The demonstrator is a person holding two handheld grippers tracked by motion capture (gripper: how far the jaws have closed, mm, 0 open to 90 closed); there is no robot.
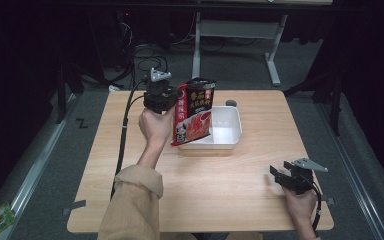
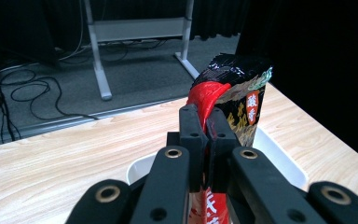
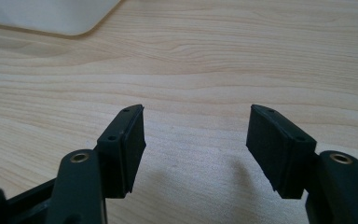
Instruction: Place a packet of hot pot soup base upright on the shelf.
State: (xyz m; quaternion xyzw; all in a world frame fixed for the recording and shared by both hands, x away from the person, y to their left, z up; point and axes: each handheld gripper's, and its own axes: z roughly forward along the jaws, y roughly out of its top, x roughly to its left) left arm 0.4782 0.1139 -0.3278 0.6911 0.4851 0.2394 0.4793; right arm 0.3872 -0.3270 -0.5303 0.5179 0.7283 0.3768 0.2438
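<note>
A red and black snack bag (image 1: 194, 112) hangs upright over the left end of a white tray (image 1: 232, 131). My left gripper (image 1: 172, 107) is shut on the bag's left edge and holds it up. In the left gripper view the two jaws pinch the bag (image 2: 235, 100) at its red seam, with the left gripper (image 2: 207, 126) closed tight and the white tray (image 2: 284, 161) below. My right gripper (image 1: 280, 175) rests near the table's front right corner. In the right gripper view the right gripper (image 3: 196, 126) stands open with bare wood between its jaws.
The wooden table (image 1: 130, 165) has free room at its left and front. A small dark round mark (image 1: 230, 103) sits just behind the tray. A corner of the tray (image 3: 51, 16) lies ahead of the right gripper. Cables and a desk frame (image 1: 275, 60) are on the floor beyond.
</note>
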